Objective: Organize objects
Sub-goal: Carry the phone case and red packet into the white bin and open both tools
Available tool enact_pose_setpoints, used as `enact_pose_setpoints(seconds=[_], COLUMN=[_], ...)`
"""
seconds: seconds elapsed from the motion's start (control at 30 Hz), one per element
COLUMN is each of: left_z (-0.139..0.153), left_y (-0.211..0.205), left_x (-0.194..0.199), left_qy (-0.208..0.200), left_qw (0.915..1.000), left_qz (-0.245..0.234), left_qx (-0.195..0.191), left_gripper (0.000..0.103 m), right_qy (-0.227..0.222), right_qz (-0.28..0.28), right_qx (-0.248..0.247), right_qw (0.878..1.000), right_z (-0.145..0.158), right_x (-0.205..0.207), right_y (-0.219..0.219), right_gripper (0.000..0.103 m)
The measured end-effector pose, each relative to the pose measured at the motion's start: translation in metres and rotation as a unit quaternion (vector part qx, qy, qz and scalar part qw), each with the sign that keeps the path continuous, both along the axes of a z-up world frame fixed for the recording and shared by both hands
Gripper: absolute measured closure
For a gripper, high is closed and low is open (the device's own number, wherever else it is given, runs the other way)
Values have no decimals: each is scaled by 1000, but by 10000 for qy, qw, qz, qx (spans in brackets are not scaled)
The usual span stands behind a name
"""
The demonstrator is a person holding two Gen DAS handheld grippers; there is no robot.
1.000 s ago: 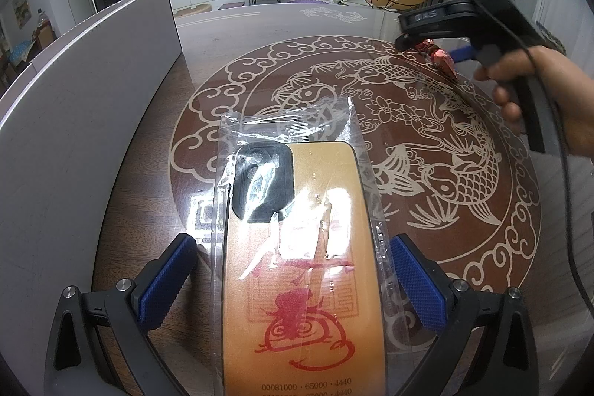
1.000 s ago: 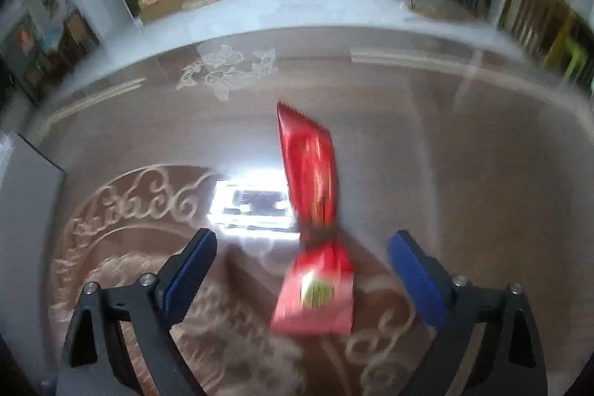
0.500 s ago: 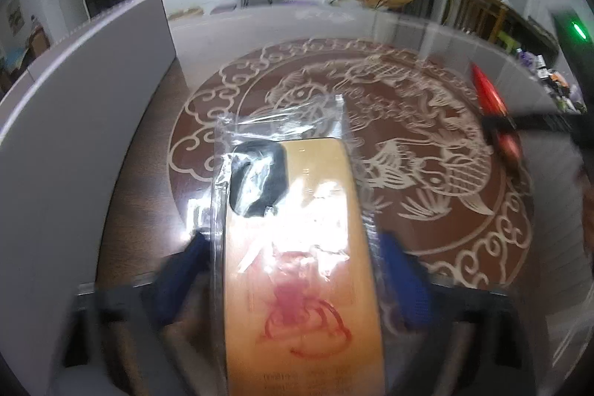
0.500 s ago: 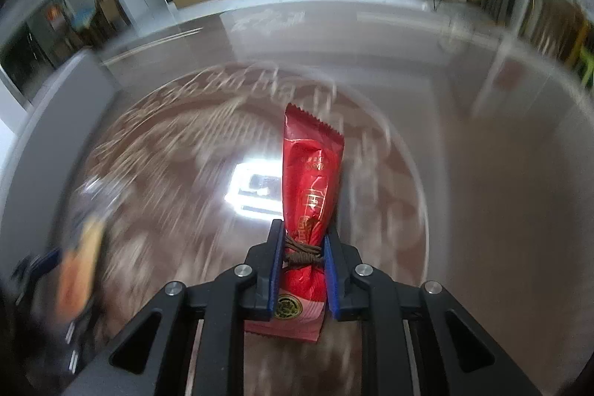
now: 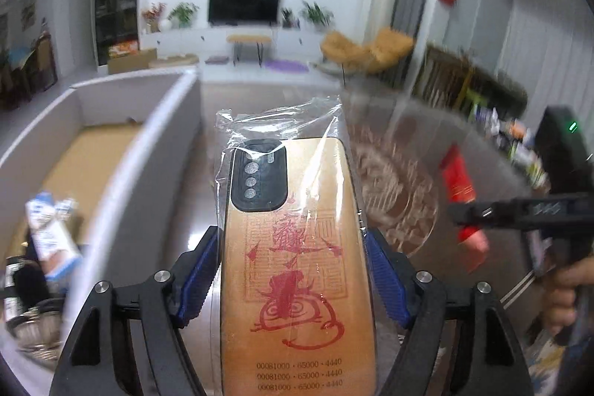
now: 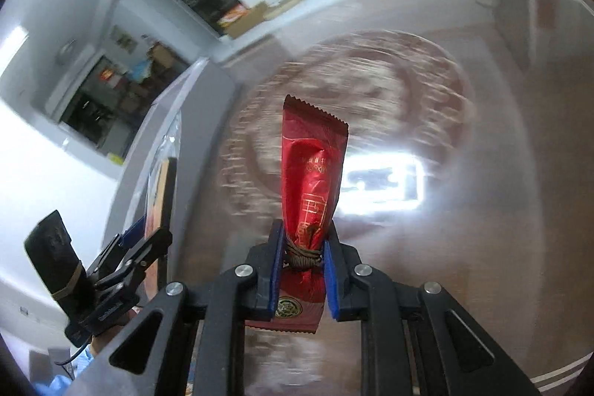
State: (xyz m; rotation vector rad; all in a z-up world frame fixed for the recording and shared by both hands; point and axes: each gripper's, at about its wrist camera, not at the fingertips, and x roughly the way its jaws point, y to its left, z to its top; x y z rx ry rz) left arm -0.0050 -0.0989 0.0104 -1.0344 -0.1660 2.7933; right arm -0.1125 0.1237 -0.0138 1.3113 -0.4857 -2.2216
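Above table: both grippers hold items over the glossy round table [image 6: 501, 210] with the swirl pattern
left gripper [image 5: 293, 270]: clenched on the phone case [image 5: 293, 247], blue pads pressing both long edges
phone case: orange back, red print, black camera block, inside a clear plastic bag [image 5: 282, 125]; bag top sticks out past the case, loose and crinkled
right gripper [image 6: 302, 270]: clamped on the red packet [image 6: 312, 173], pads meeting at its cord-tied neck
red packet: upright, serrated top edge up, gold print on the front; bottom end hangs below the pads
box [image 5: 122, 154]: grey-walled, brown floor, left of the phone case, beside the table
box contents: white-and-blue carton [image 5: 50, 236] near the close end; a dark bottle [image 5: 18, 284] and something metallic below it, both blurred and cut by the frame edge
cross views: right gripper with packet shows at far right of left wrist view; left gripper with case edge-on shows at left of right wrist view
hard to read: table pattern is motion-smeared in both views; lower end of phone case cut off by frame; packet text too small to read; right hand [image 5: 571, 288] only partly in frame
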Motion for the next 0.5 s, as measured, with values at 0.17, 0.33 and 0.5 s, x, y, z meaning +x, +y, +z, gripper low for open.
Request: enact_pose_setpoints(seconds=[0.17,0.33,0.5], left_z=[54,54,16], left_y=[-80,-166,-221], left_x=[22,13,-7], left_qy=[366,40,-779], left_qw=[9971,9851,9694], left_qz=[669,1553,2016], left_qx=[-39,-743,-1163], left_gripper=[28,28,27], right_qy=[587,837,703], right_qz=[996,2001,2572], right_qx=[-81,-3,353], right_qw=[9933,9762,9631], right_z=[60,89,77], right_x=[2,5,15], right_y=[-116,-246,-332], right_gripper=[83,83,82])
